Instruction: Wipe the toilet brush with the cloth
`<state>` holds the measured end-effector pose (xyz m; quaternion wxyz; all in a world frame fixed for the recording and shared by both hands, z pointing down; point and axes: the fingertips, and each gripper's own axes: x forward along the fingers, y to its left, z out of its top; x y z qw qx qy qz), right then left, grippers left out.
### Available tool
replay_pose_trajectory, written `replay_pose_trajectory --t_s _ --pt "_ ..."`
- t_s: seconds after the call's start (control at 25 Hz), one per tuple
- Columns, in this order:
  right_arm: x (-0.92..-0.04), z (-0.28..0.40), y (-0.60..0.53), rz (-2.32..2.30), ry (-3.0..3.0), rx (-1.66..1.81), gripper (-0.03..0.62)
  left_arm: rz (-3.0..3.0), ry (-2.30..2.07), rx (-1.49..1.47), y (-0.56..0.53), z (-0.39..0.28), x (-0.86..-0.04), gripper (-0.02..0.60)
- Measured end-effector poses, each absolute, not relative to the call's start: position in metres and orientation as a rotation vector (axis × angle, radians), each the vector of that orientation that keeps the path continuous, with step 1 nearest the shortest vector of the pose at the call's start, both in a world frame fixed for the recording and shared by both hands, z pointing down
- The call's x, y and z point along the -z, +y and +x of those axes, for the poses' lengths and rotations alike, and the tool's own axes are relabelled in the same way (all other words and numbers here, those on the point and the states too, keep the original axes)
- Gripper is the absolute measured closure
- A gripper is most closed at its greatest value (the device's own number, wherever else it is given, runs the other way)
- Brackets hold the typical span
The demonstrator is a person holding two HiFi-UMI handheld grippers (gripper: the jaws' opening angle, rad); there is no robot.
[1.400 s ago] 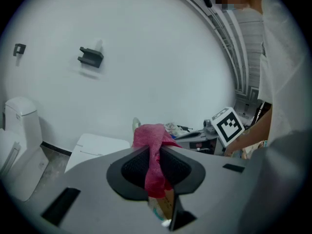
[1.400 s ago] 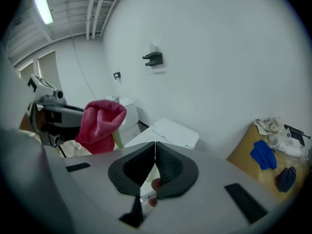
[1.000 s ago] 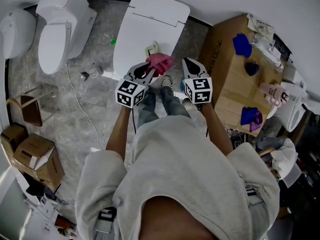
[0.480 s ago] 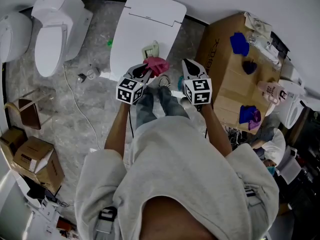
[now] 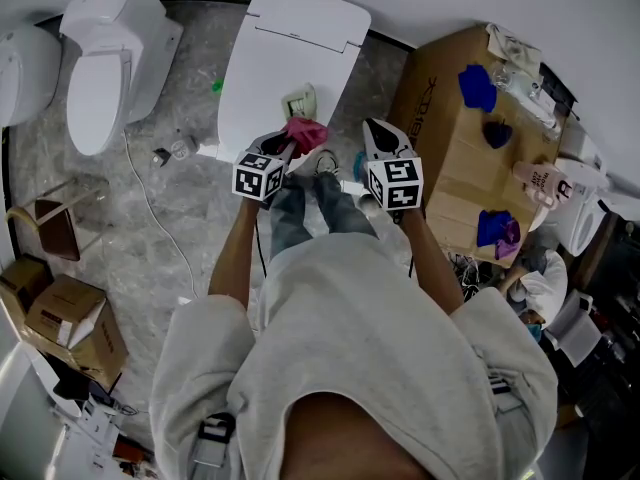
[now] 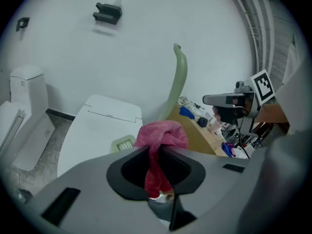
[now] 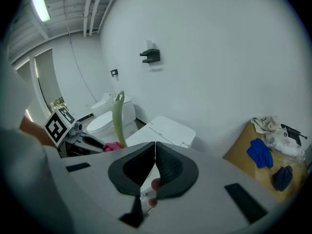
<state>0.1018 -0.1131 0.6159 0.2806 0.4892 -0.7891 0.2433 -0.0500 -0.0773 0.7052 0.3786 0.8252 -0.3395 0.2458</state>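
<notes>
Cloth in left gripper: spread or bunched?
Bunched. The pink cloth is wadded into a lump at the left gripper, a narrow strip pinched between its jaws.

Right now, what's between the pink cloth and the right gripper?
The toilet brush, its green handle rising, stands between the cloth and the right gripper; the left gripper view shows it.
</notes>
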Motion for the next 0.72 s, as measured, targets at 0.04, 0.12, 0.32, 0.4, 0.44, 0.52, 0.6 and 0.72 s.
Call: replay_pose_trajectory --t_s 0.04,0.12,0.32,0.4,0.44,0.52,0.6,0.72 --pt "-0.616 0.102 -0.113 1.31 -2.115 -0.652 0.563 2.094 -0.875 -0.631 -0.077 -0.053 -0.708 0.509" --pt "-0.616 0.102 -0.113 1.308 -2.113 -0.652 0.563 2.075 -0.889 -0.633 -0.076 -0.059 -0.711 0.508" --pt "-0.617 0.102 -0.113 1.305 -2.113 -0.653 0.563 2.048 -0.937 -0.63 -0.08 -0.076 -0.713 0.508" --pt "-0.616 0.1 -0.112 1.302 -2.116 -0.65 0.563 2.04 -0.962 -0.63 -0.083 -0.084 -0.711 0.509" --pt "-0.616 0.1 -0.112 1.301 -2.116 -0.65 0.563 2.037 -0.974 -0.633 -0.084 -0.088 -0.711 0.508" --pt "-0.616 0.099 -0.112 1.298 -2.117 -0.651 0.563 2.028 -0.997 -0.637 -0.087 -0.096 -0.71 0.508" --pt "-0.616 0.099 -0.111 1.296 -2.119 -0.651 0.563 2.025 -1.018 -0.635 -0.09 -0.103 -0.708 0.509" --pt "-0.615 0.099 -0.111 1.294 -2.118 -0.647 0.563 2.036 -1.064 -0.616 -0.101 -0.112 -0.699 0.508"
